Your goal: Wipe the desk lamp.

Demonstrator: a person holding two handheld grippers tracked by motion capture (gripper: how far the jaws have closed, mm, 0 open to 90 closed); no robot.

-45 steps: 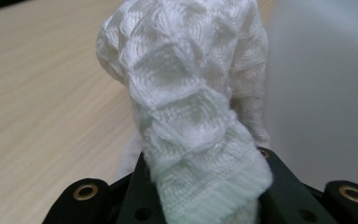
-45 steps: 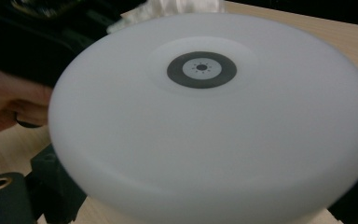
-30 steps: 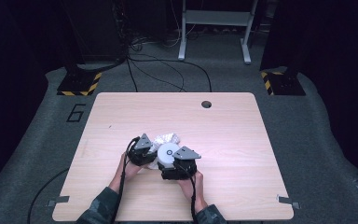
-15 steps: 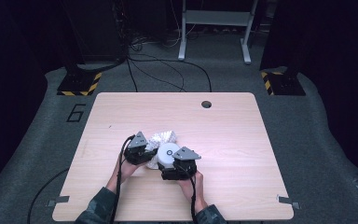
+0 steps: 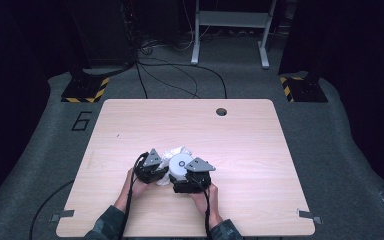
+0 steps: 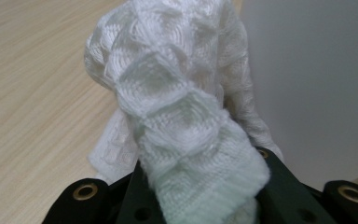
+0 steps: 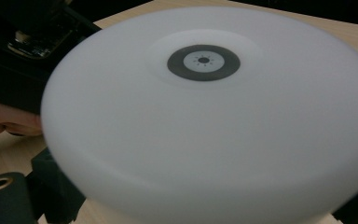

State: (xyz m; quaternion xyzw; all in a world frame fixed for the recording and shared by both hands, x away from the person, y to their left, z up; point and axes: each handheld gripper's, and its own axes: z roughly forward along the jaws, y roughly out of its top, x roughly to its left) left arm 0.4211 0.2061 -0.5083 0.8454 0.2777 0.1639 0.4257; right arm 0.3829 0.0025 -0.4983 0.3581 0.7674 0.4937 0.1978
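A white knitted cloth (image 5: 176, 151) is bunched at the front middle of the table, pressed against a round white disc-shaped lamp (image 5: 181, 164) with a small grey button on top. My left gripper (image 5: 165, 164) is shut on the cloth (image 6: 177, 102), which bulges up out of the jaws (image 6: 200, 198) and leans on the lamp's pale side (image 6: 317, 84). The right gripper (image 5: 184, 176) holds the lamp (image 7: 205, 121) from the near side, its black jaws (image 7: 198, 217) showing at both lower corners around the lamp's body. The two grippers sit close together.
The wooden table (image 5: 130, 125) has a cable hole (image 5: 221, 111) near its far edge. Tape marks (image 5: 307, 216) sit at the front corners. Behind the table, cables and black stands with striped bases (image 5: 85, 92) lie on the grey floor.
The left gripper has shifted only slightly with the cloth against the lamp. The right gripper and the lamp have kept still.
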